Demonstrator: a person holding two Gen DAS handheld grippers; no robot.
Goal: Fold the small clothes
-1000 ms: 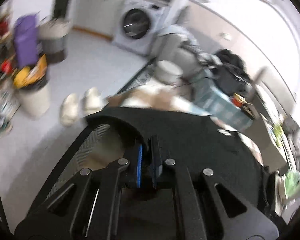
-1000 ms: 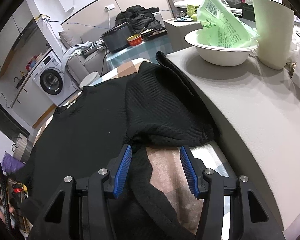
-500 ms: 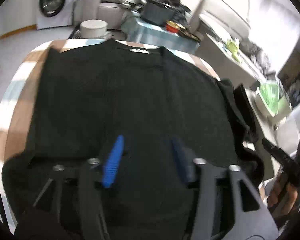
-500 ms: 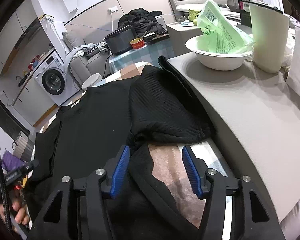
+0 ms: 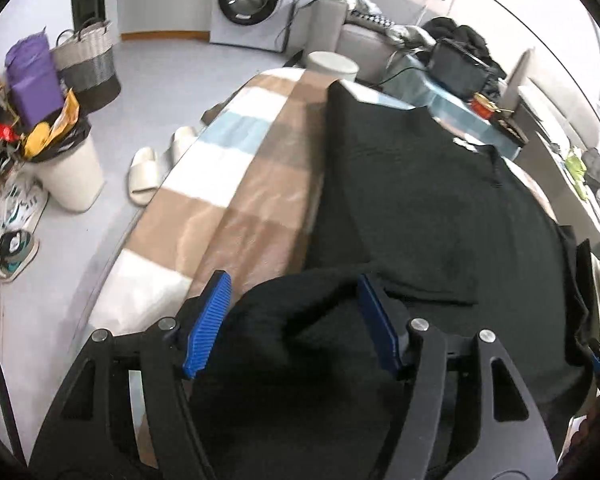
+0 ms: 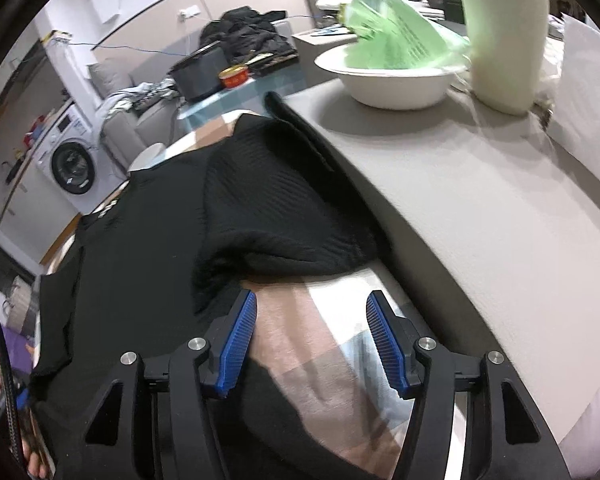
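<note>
Left gripper (image 5: 294,320) lower (jaws just opening), one sweater (image 5: 440,200).

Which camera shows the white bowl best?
The right wrist view: the white bowl sits in plain sight on the grey ledge, with a green bag in it. The left wrist view catches only a sliver at its right edge.

Bright, fisheye-warped, slight motion blur

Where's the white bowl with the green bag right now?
In the right wrist view, the white bowl sits upper right on the grey ledge, left of the cream paper roll and beyond the black knit sweater.
</note>
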